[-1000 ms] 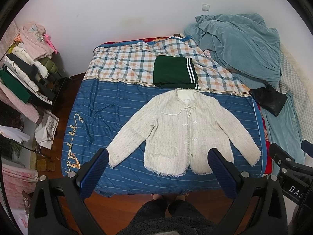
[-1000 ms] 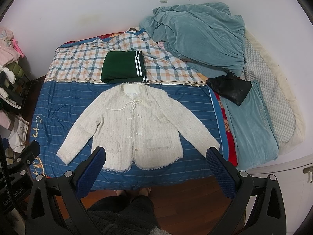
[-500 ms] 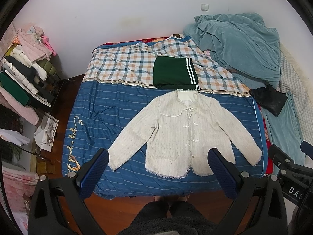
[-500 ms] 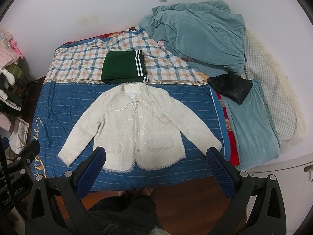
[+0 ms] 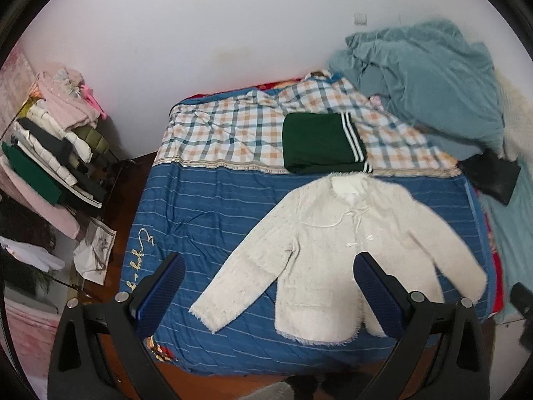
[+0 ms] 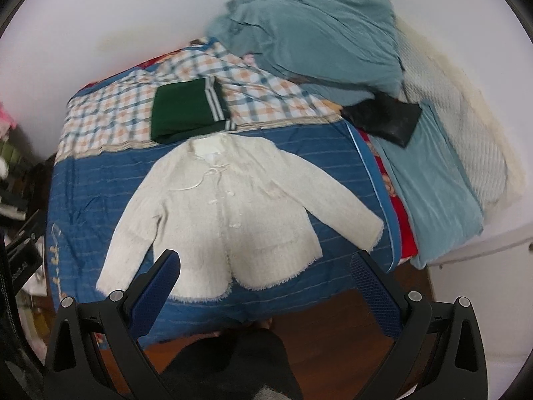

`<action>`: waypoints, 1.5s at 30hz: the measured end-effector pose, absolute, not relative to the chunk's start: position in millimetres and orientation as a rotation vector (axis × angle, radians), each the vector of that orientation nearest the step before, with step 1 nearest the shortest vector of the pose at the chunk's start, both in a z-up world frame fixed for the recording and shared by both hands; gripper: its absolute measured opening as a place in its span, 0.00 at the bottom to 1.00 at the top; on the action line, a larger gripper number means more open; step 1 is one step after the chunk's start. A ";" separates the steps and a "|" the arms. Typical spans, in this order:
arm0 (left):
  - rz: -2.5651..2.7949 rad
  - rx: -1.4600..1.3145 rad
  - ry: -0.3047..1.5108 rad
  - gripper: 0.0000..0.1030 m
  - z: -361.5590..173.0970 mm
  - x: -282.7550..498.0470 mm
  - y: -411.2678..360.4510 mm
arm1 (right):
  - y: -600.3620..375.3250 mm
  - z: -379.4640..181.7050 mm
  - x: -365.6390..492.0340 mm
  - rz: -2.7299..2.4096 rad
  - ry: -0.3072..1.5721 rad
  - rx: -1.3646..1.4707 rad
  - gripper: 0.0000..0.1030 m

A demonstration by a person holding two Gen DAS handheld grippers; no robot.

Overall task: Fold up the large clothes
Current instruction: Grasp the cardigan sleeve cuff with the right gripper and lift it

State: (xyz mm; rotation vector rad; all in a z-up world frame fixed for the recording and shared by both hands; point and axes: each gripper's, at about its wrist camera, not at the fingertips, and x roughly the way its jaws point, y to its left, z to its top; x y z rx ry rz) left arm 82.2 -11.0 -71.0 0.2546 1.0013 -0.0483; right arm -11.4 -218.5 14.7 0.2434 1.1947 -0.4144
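Cream jacket (image 5: 346, 250) flat on blue bedspread (image 5: 213, 206); script lettering unreadable.

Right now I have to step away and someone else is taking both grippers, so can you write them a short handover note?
Left gripper: open, empty, held above the near edge of the bed.
Right gripper: open, empty, also above the near edge.
Cream cardigan: spread flat, front up, buttoned, both sleeves out, collar toward the far side.
Green garment: already folded, lying just beyond the collar on the checked part of the cover.
Done: cardigan laid out.
Left: every fold on the cardigan; neither gripper is touching it yet.
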 end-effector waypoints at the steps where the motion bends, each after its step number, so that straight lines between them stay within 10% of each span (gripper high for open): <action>1: -0.053 0.264 1.009 1.00 -81.0 87.1 -14.8 | -224.1 2.8 -9.8 -0.437 1.207 0.261 1.00; 20: 0.048 0.408 1.231 1.00 -316.9 163.4 -158.1 | -511.2 -413.0 -38.1 -0.676 1.279 1.095 0.96; 24: 0.065 0.420 1.294 1.00 -369.4 176.9 -179.5 | -566.0 -497.7 -82.3 -0.775 1.152 1.366 0.70; 33: 0.127 0.462 1.344 1.00 -454.0 200.8 -201.2 | -641.5 -590.1 -115.9 -0.928 0.771 1.582 0.70; 36: 0.142 0.441 1.347 1.00 -464.2 206.2 -201.2 | -658.8 -577.7 -109.5 -0.989 0.718 1.474 0.13; 41: 0.170 0.369 1.365 1.00 -480.7 208.9 -189.6 | -691.3 -573.9 -82.9 -0.939 0.677 1.406 0.14; 45: 0.179 0.323 1.399 1.00 -499.1 209.5 -178.8 | -691.8 -611.6 -61.2 -0.793 0.660 1.555 0.40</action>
